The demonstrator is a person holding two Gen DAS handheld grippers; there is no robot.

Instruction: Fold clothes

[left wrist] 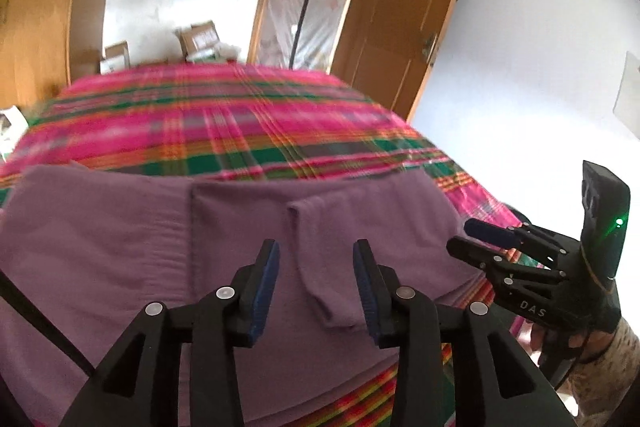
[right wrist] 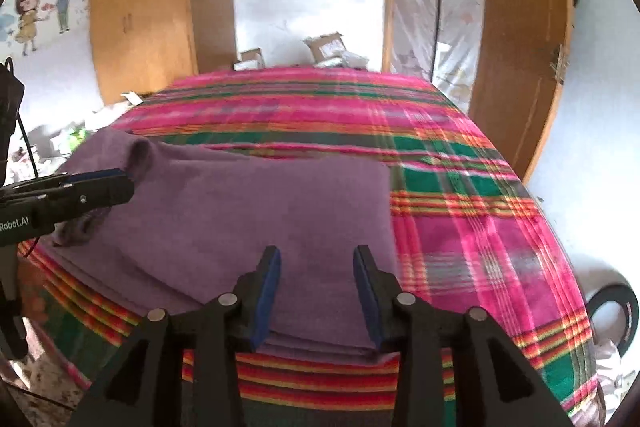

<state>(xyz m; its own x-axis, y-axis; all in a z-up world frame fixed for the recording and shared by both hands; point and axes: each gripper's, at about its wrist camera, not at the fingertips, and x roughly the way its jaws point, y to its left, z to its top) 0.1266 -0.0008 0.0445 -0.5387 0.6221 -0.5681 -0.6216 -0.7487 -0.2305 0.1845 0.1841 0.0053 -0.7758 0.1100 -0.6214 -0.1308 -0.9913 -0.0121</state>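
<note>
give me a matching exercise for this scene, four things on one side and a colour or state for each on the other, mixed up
Things:
1. garment
2. bedspread
3. door
4. left gripper

Colour or state:
a. open, nothing between the pads
b. brown wood
c. plain purple, lying folded on the bed
d. pink, green and orange plaid

Pairs: 1-c, 2-d, 3-b, 4-a

Garment (right wrist: 248, 223) lies on bedspread (right wrist: 460, 195), doors (right wrist: 516, 67) behind.
</note>
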